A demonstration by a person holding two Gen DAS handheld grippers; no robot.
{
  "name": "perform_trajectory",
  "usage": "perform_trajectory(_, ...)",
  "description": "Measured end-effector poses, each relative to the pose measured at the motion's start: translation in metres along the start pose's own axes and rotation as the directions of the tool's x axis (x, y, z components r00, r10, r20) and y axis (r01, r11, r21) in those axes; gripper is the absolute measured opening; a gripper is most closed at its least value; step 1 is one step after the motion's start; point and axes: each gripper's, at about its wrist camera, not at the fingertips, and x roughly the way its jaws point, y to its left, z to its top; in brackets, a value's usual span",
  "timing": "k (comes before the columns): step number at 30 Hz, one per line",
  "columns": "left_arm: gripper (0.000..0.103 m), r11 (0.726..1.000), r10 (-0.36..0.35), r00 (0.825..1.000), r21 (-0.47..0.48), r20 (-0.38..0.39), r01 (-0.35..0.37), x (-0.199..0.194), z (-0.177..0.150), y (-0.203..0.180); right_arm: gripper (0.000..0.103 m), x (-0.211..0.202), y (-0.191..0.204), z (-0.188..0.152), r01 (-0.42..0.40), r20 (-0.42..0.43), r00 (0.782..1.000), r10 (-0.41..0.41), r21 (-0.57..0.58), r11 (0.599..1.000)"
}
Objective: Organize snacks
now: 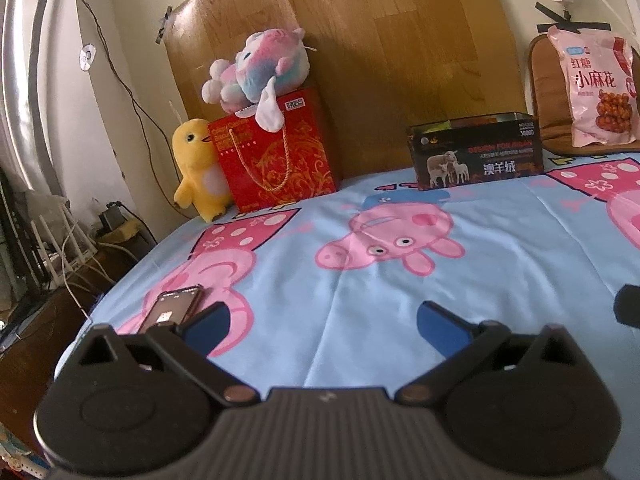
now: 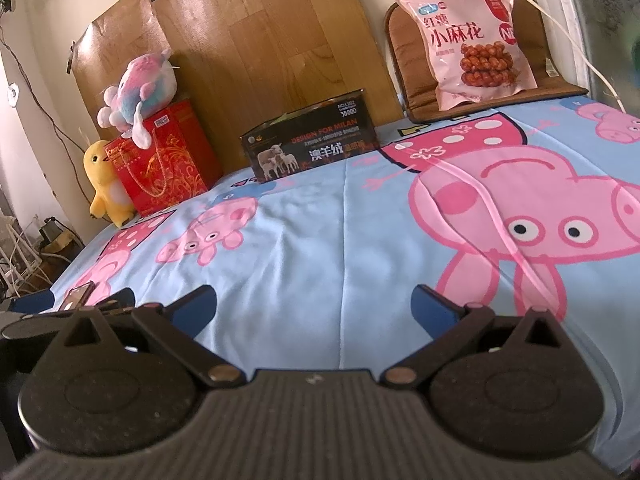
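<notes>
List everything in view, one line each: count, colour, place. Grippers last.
snack bag: 1, pink, upright against the brown seat cushion, far right
seat cushion: 1, brown, far right corner
open box: 1, black with sheep picture, far middle of bed
gift bag: 1, red with gold pattern, far left
plush toy: 1, pink, blue and white, on top of the gift bag
plush duck: 1, yellow, left of the gift bag, touching it
phone: 1, dark, screen lit, near left edge of bed
bedsheet: 1, light blue with pink pig print
left gripper: open, empty, above the sheet
right gripper: open, empty, above the sheet
</notes>
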Motion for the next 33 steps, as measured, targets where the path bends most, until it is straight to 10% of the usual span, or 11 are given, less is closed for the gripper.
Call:
perform_trajectory(17,0.103,1.0,0.022,1.0,0.005,0.021,-0.023,-0.0015,0.0019,0.0032,0.103,-0.0013,0.0008,0.0019,0.0,0.008,1.0,0.0,-0.002,1.0)
perform_trajectory(33,0.103,0.988,-0.152,0.985,-0.023,-0.084,0.151,0.0044,0.0021,0.0001,0.103,-0.0052,-0.0007,0.0013,0.001,0.029,1.0,-0.002,0.003,1.0)
